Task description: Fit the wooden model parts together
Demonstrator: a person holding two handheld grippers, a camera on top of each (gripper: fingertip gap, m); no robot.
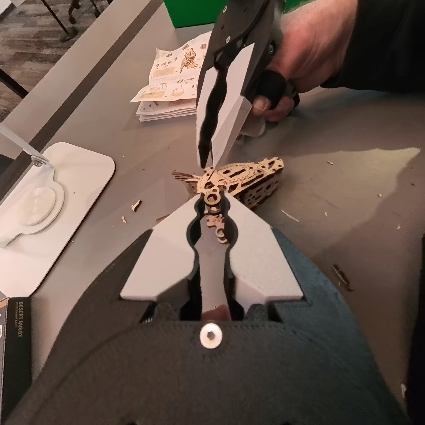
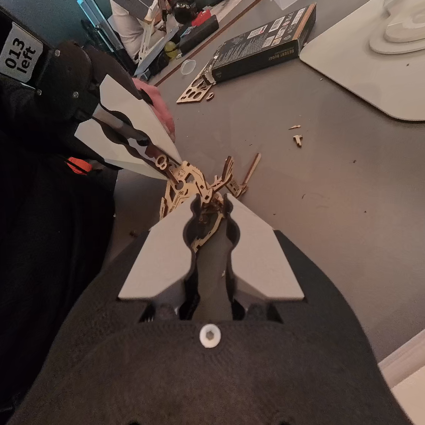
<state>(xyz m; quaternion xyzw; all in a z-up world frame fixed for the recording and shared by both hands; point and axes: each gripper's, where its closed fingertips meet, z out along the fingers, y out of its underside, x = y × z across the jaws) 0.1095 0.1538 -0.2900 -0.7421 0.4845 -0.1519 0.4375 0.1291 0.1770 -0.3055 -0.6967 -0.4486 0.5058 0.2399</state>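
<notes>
The wooden model (image 1: 241,181) lies on its side on the grey table (image 1: 345,207), its long axis running from the left gripper's tips away to the right in the left wrist view, the finned end (image 1: 184,178) pointing left. The left gripper (image 1: 212,199) has its fingers a narrow way apart and pressed on a small ring-ended part (image 1: 212,198) at the model's near edge; more of that linked piece hangs back between the fingers (image 1: 234,207). The right gripper (image 2: 211,200), held by a hand (image 1: 310,57), comes down on the model's far edge; its fingers stand slightly apart with the model's layered edge between them, but whether the pads press on it cannot be told. The model is pale laser-cut plywood, flat plates with slots, round holes and dark burnt edges, stacked in layers. Wood chips lie scattered around it, a folded instruction sheet (image 1: 170,80) beyond, a dark box (image 2: 264,48) farther off
</notes>
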